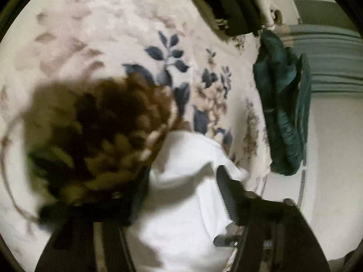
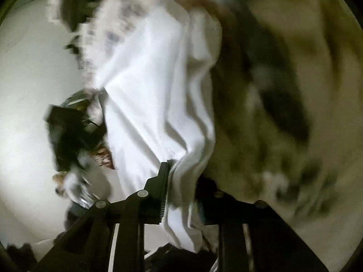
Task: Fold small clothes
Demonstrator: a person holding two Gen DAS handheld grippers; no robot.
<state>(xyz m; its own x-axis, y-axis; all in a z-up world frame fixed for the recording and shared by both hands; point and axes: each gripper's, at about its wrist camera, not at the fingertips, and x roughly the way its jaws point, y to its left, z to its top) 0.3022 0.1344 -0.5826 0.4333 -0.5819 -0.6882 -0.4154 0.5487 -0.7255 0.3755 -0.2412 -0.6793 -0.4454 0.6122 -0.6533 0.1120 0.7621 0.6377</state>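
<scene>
1. The left gripper (image 1: 181, 190) has its jaws spread over a white garment (image 1: 181, 192); the cloth lies between them, and neither pad visibly presses on it.
2. In the left wrist view the white garment lies at about 6 o'clock on a floral blanket (image 1: 127, 22), cream with blue and beige flowers.
3. A brown and olive knitted piece (image 1: 97, 131), blurred, sits at about 9 o'clock, touching the garment's upper left edge.
4. A folded dark teal cloth (image 1: 283, 104) lies at 3 o'clock on the blanket's edge, well apart from the garment.
5. The right gripper (image 2: 181, 185) has its jaws pinching a bunched fold of the white garment (image 2: 147, 79), which stretches away toward 12 o'clock.
6. The right wrist view is heavily blurred; the olive mass at 3 o'clock cannot be identified.
</scene>
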